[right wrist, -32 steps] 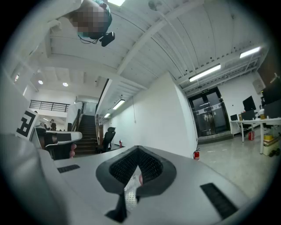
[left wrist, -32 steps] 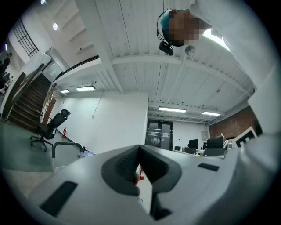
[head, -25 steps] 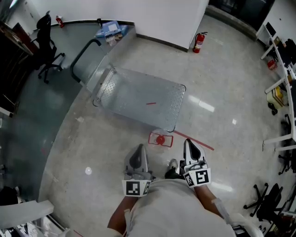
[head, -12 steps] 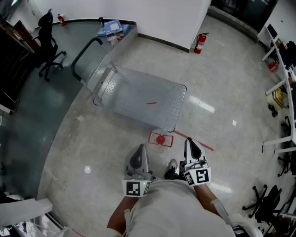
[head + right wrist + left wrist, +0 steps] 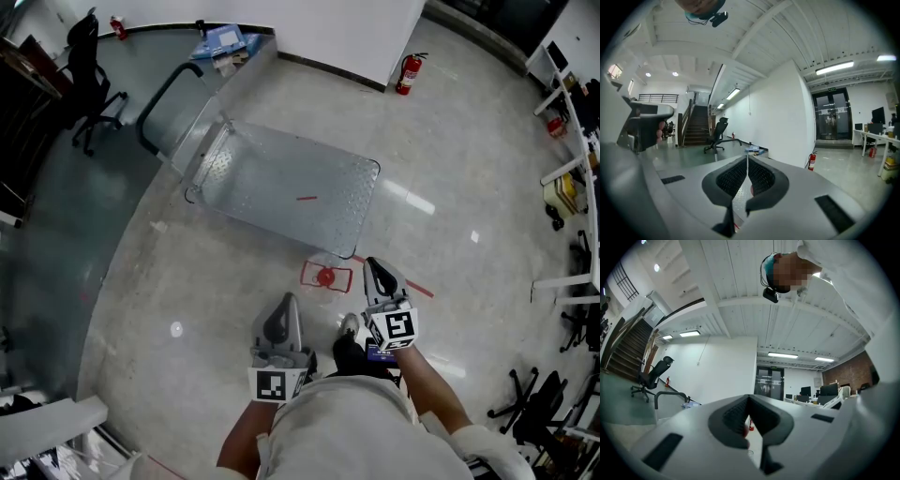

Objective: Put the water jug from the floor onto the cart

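Chair: a black office chair (image 5: 80, 52) stands at the far left on the darker floor.
Cart: a flat metal cart (image 5: 281, 183) sits on the pale floor (image 5: 187, 281), with its black handle (image 5: 161, 94) at the far-left end.
Left gripper: the left gripper (image 5: 285, 302) is held low near the person's body, jaws pressed together with nothing between them.
Water jug: the clear water jug (image 5: 325, 277) with a red cap stands upright on the floor inside a red tape square (image 5: 306, 276), just off the cart's near edge.
Right gripper: the right gripper (image 5: 374, 266) is just right of the jug and not touching it, jaws closed and holding nothing.
Fire extinguisher: a red fire extinguisher (image 5: 406, 75) stands by the white wall (image 5: 328, 28) beyond the cart.
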